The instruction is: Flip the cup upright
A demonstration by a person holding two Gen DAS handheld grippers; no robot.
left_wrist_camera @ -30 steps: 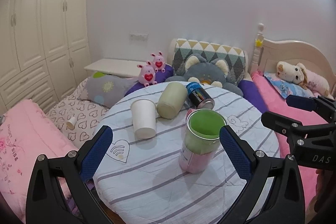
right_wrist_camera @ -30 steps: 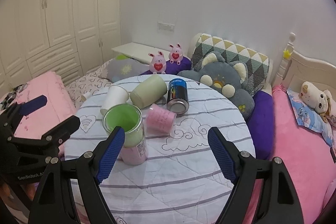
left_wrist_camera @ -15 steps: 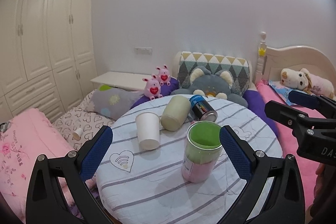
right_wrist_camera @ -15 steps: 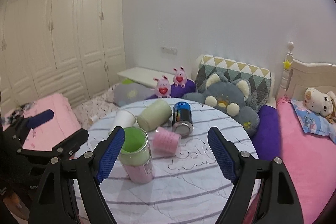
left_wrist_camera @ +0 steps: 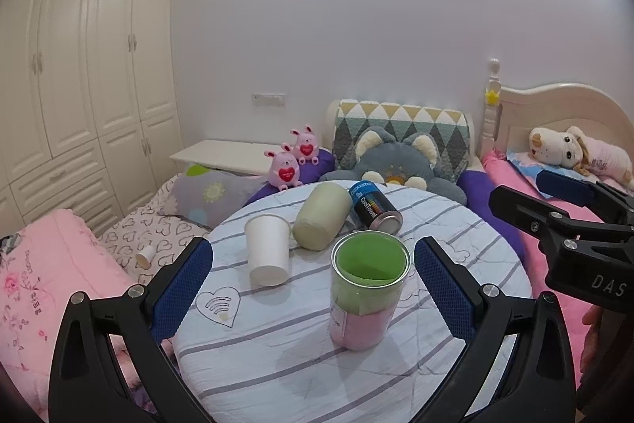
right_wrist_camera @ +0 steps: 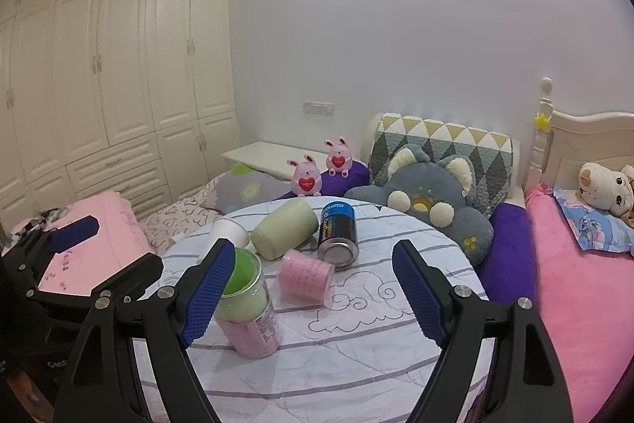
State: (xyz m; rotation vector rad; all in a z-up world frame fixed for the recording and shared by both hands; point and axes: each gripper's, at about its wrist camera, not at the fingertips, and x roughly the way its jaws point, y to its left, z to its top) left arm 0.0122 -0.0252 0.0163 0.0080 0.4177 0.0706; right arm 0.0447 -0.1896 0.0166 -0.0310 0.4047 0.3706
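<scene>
In the left wrist view, the left gripper [left_wrist_camera: 313, 274] hangs with jaws spread wide and empty over the round table [left_wrist_camera: 277, 363]. Left of centre the white paper cup [left_wrist_camera: 267, 249] stands mouth-down, a cream cup [left_wrist_camera: 321, 221] lying beside it, perhaps touching. The clear jar [left_wrist_camera: 366, 294] stands upright at centre. The right gripper [right_wrist_camera: 313, 298] is likewise spread apart, empty.

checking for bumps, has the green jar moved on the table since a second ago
No. The green jar keeps the same spot beside the white cup and the heart patch; only the camera view has shifted.
</scene>
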